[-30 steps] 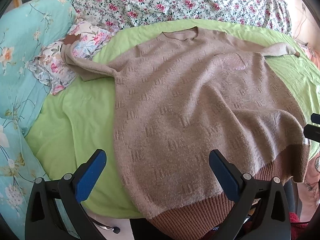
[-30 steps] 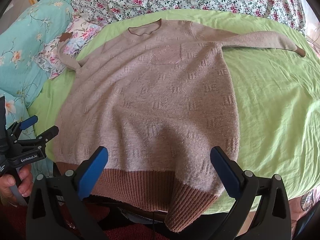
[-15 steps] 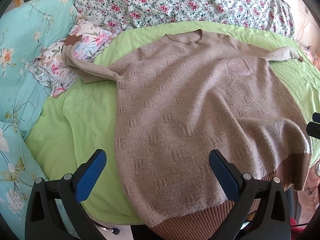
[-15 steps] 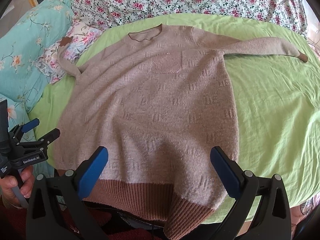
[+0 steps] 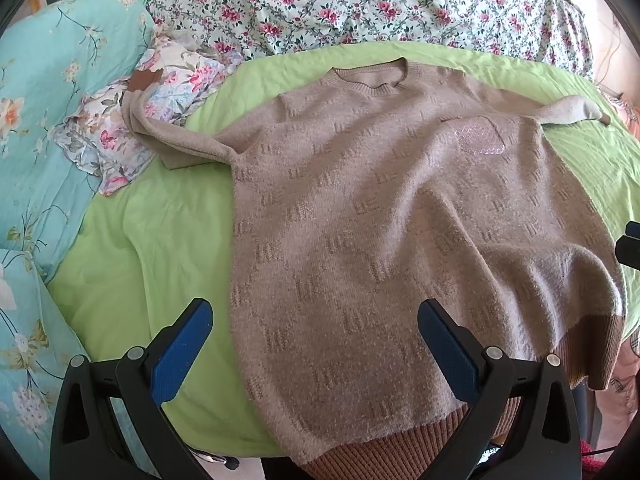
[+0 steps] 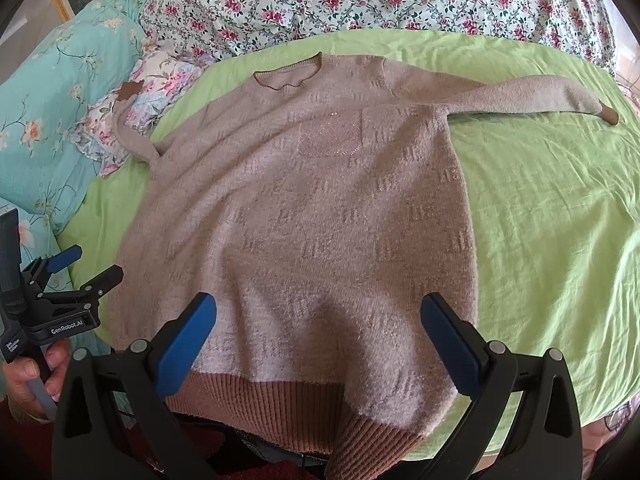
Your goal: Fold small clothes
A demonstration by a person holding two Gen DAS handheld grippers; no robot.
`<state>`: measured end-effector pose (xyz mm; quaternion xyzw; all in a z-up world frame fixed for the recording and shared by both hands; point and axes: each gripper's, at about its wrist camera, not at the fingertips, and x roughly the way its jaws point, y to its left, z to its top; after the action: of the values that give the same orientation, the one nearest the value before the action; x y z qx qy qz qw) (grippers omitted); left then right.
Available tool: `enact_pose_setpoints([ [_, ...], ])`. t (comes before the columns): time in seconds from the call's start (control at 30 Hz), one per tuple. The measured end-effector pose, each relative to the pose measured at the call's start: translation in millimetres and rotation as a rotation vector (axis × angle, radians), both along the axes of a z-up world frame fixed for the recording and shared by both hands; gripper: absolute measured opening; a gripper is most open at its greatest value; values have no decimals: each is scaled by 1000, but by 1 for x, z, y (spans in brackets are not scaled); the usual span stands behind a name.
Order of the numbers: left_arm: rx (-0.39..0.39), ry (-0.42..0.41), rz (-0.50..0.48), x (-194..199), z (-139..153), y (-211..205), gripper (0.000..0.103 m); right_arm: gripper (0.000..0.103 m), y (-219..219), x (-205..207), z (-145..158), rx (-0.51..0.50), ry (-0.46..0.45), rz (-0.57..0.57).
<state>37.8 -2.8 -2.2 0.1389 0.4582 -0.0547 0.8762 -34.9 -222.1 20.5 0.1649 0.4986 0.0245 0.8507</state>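
Observation:
A beige knitted sweater lies face up and spread out on a green sheet. Its brown ribbed hem hangs over the near edge of the bed. One sleeve stretches out to the right; the other sleeve runs left onto a floral cloth. A shiny pocket sits on the chest. My left gripper hovers open over the sweater's lower left part. My right gripper hovers open above the hem. Neither holds anything.
A floral quilt lies bunched behind the sweater. Turquoise flowered bedding and a small floral cloth border the left side. In the right wrist view, a hand holds the left gripper at the left edge.
Both wrist views have pulled back and lifted slightly, so the sweater sits a little lower and farther in frame. The sweater itself has not moved.

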Motion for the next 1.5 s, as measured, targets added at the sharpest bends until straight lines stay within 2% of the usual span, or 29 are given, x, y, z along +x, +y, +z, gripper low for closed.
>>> enact_pose_setpoints([
  [0.27,-11,-40,-5,5,0,-4,103,102,-4,4,-5,10,5,-7],
  [0.4,-11,-34,-7,11,-2,-6,103,102,-11,9,-10,12,12,-25],
  [0.5,-48,-32,-7,20,-1,-8,103,102,-26,14,-11,22,8,-53],
  [0.63,-51,-50,-16,29,3,-13,103,102,-53,20,-7,40,-10,-106],
  [0.73,-51,-54,-12,37,4,-14,103,102,-91,27,-6,57,-23,-179],
  [0.9,-56,-41,12,53,1,-9,103,102,-178,35,-9,92,-65,-343],
  [0.97,-55,-33,21,60,-2,-7,103,97,-214,39,-9,100,-80,-411],
  [1.03,-47,-29,29,67,-3,-6,103,84,-253,44,-11,123,-90,-486],
  [1.13,-38,-22,30,76,-6,-11,103,71,-308,46,-17,166,-117,-598],
  [1.3,-19,0,14,86,-14,-26,103,65,-400,74,-32,143,-125,-780],
  [1.33,-13,8,10,89,-17,-31,103,63,-409,75,-34,146,-128,-795],
  [1.5,16,47,3,102,-32,-47,103,63,-469,107,-57,209,-158,-871],
])
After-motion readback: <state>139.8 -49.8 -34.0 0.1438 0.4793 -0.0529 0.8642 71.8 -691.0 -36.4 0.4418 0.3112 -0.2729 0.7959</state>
